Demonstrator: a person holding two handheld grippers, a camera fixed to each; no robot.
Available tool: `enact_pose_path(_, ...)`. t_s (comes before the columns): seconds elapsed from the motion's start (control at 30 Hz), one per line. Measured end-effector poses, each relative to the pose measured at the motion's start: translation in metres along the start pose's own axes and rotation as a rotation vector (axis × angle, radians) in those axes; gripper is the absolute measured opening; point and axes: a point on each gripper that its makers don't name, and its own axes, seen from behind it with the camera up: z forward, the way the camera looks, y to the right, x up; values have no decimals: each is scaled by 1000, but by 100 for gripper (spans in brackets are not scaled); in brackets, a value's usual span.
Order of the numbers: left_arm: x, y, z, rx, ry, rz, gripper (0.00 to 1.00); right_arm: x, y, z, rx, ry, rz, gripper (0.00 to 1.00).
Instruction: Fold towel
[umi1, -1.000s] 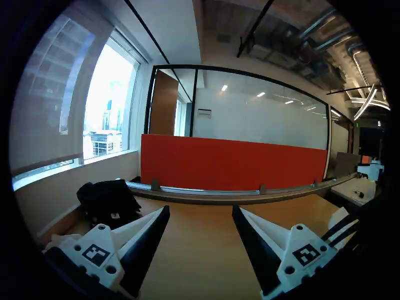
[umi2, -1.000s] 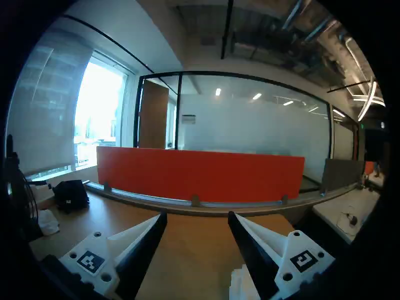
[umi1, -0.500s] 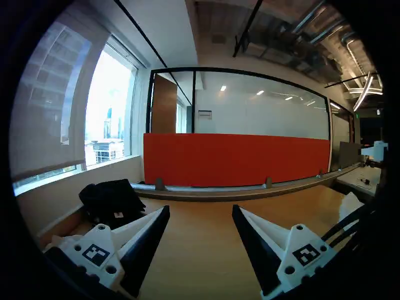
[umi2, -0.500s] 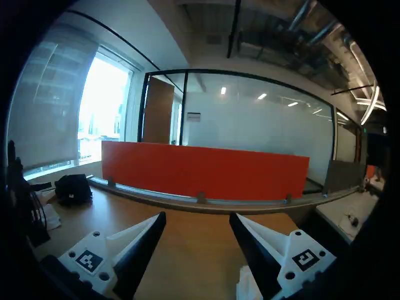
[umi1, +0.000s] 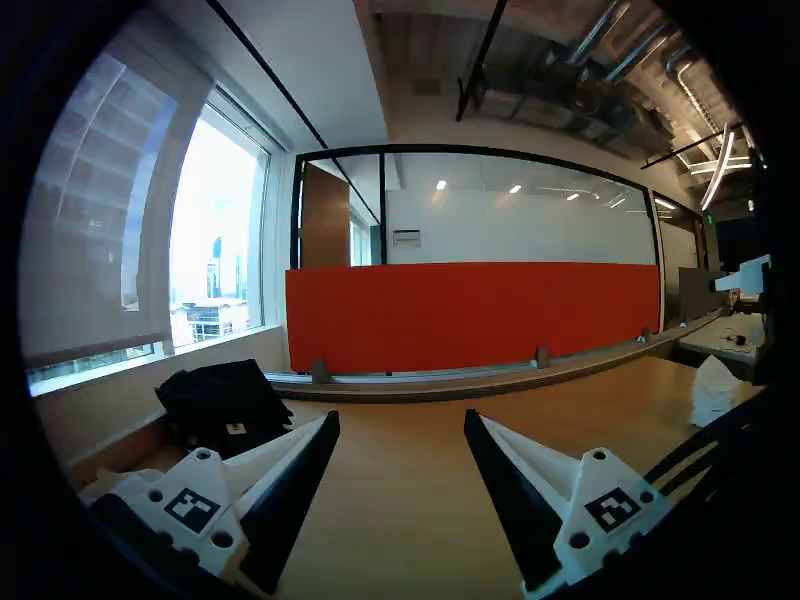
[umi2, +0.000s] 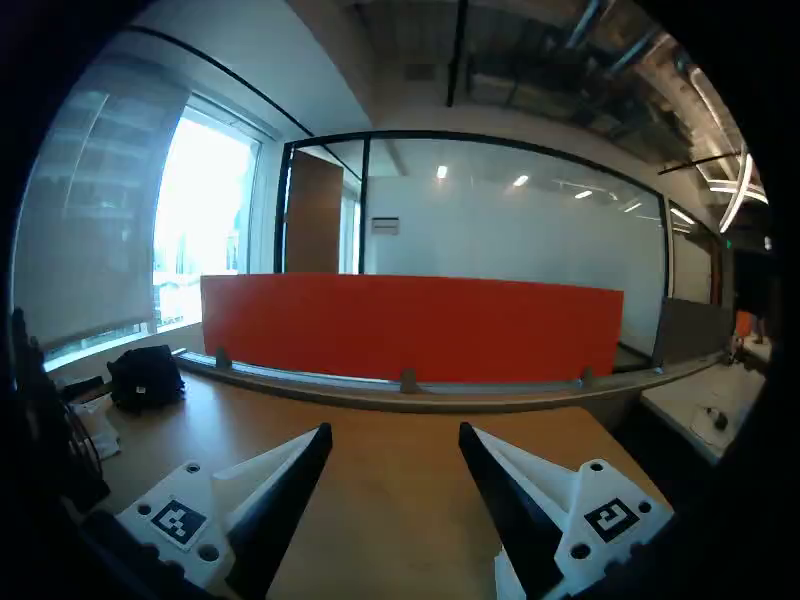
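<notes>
Fingers of left tool (umi1: 400, 420) apart, empty, in left gripper view; white towel (umi1: 712, 388), seemingly, far right on surface (umi1: 420, 480). Right gripper view: right tool (umi2: 395, 430) apart, empty; towel corner (umi2: 503, 585) beside its right finger, so right tool nearer.

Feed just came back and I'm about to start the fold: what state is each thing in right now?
Left gripper: open, empty.
Right gripper: open, empty.
White cloth: bunched into a peak on the desk, unfolded; probably the towel.
Black bag: slumped on the desk.
Divider: upright along the desk's far edge.
</notes>
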Motion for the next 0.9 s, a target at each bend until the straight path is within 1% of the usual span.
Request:
enact_pose_path(0.2,-23,3,-5,6,6,8,92,-6,1,4,-1,6,10,99)
enact_pose_path(0.4,-41,2,-11,15,13,7,92,-16,-1,5,1,7,-7,98)
enact_pose_path(0.67,-57,-10,-17,36,34,-21,92,-27,-10,5,9,16,-23,98)
enact_pose_path(0.9,-69,-10,-18,42,37,-46,92,-36,-17,6,14,14,-25,98)
